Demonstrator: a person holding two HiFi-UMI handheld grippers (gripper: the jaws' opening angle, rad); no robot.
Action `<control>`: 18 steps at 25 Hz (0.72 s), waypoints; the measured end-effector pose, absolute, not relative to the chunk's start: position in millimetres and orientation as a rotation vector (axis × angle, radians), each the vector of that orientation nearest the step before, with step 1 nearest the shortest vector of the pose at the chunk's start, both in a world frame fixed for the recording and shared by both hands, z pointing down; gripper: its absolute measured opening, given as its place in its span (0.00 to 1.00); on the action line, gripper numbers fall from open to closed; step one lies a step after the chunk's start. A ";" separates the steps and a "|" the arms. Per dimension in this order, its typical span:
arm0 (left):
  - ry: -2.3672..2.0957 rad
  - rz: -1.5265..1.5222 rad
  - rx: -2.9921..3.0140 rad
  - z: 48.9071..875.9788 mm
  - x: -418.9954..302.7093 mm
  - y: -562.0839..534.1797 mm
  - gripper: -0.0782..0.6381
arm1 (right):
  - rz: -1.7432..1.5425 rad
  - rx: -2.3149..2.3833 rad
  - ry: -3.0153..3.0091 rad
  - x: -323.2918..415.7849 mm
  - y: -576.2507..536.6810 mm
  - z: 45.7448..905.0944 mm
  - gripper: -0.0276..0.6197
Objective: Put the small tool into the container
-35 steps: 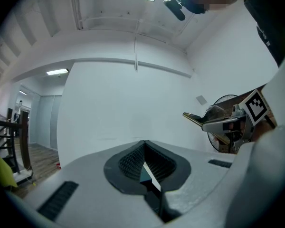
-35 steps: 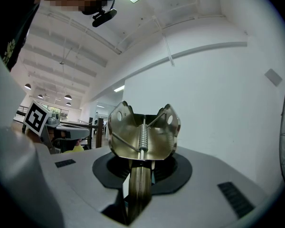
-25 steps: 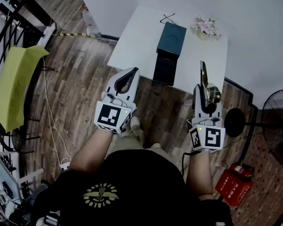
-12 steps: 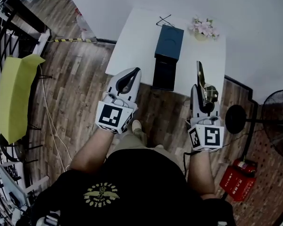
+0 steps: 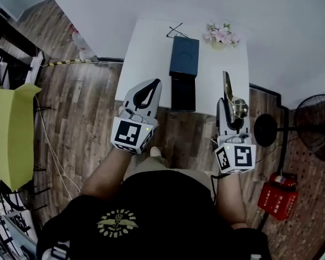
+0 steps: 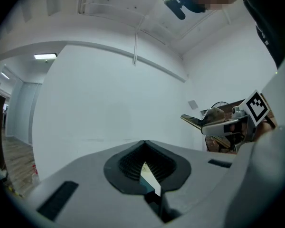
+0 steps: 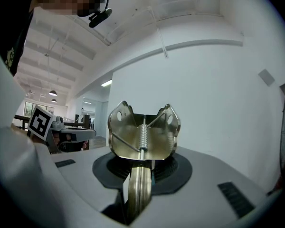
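I see the small tool [image 7: 143, 137], a brass-coloured metal piece with a spring, upright and clamped in my right gripper [image 5: 228, 110]. The dark teal and black container [image 5: 184, 56] lies on the white table [image 5: 149, 53].

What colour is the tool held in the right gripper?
Shiny brass-gold metal. The tool shows best in the right gripper view.

Shiny metal tool [image 7: 143, 132], matt wooden floor [image 5: 92, 107]
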State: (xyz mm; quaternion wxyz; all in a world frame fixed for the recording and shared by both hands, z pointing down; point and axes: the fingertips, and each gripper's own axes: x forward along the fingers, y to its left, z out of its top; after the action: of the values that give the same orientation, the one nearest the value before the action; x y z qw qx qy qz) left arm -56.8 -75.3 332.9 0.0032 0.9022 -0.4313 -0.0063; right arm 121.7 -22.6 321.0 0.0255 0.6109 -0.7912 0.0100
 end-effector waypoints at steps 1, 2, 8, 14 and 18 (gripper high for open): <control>-1.333 -0.021 2.838 333.7 -55.9 -77.7 0.12 | 0.038 1.901 -2.440 119.4 -24.7 322.0 0.18; -1.314 -0.021 2.847 334.5 -55.0 -80.1 0.12 | 0.042 1.911 -2.434 116.6 -27.3 322.8 0.18; -1.281 -0.034 2.831 343.6 -68.7 -91.2 0.12 | 0.040 1.896 -2.418 96.2 -37.7 324.8 0.18; -1.297 -0.050 2.841 338.1 -77.9 -97.5 0.12 | 0.044 1.904 -2.440 92.5 -44.9 317.6 0.18; -1.318 -0.013 2.853 336.5 -83.7 -100.1 0.12 | 0.045 1.896 -2.461 90.8 -51.3 318.4 0.18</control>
State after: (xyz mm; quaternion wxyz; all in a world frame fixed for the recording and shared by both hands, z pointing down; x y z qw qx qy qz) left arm -83.7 -100.1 336.5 -0.0005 0.9078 -0.4195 -0.0040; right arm 90.8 -51.3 318.4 0.0172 0.6103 -0.7919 0.0145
